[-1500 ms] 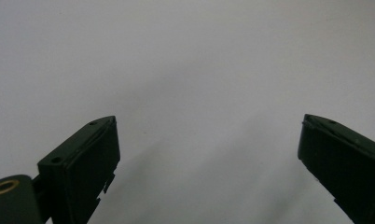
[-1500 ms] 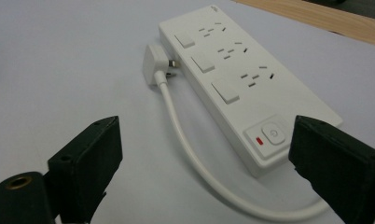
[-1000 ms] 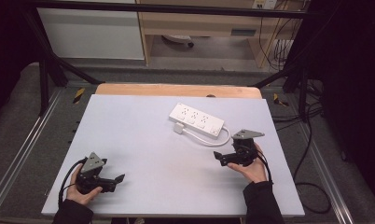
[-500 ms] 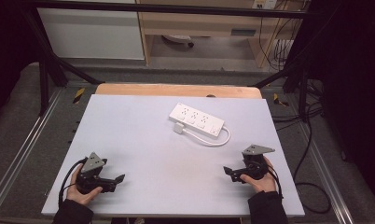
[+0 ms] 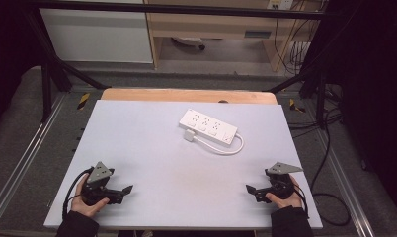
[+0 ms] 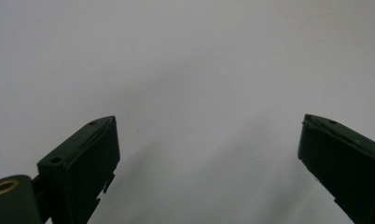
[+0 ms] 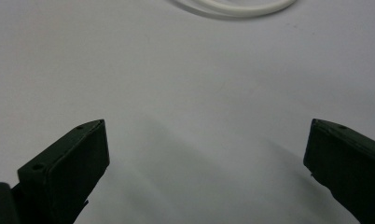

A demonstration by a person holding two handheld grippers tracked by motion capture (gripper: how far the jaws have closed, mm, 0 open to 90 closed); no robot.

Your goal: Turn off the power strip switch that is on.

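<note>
A white power strip [image 5: 209,126] lies on the pale table top [image 5: 152,148], right of centre toward the back. Its white cable [image 5: 231,148] loops out at the near right and its plug [image 5: 189,136] rests against its near left side. My left gripper [image 5: 125,190] rests low at the table's near left corner, open, nothing between its jaws [image 6: 209,140]. At the near right corner my right gripper [image 5: 251,189] is open and empty too [image 7: 206,144], well short of the strip. A bend of the white cable [image 7: 232,7] crosses the top of the right gripper view.
A wooden board [image 5: 186,95] edges the table's far side. Metal rails [image 5: 19,168] run along both sides of the table. Dark cables [image 5: 325,148] hang off the right. A cabinet [image 5: 98,29] and shelving stand beyond the table.
My right gripper has drawn back from near the power strip's cable toward the near right corner. The left gripper has stayed put.
</note>
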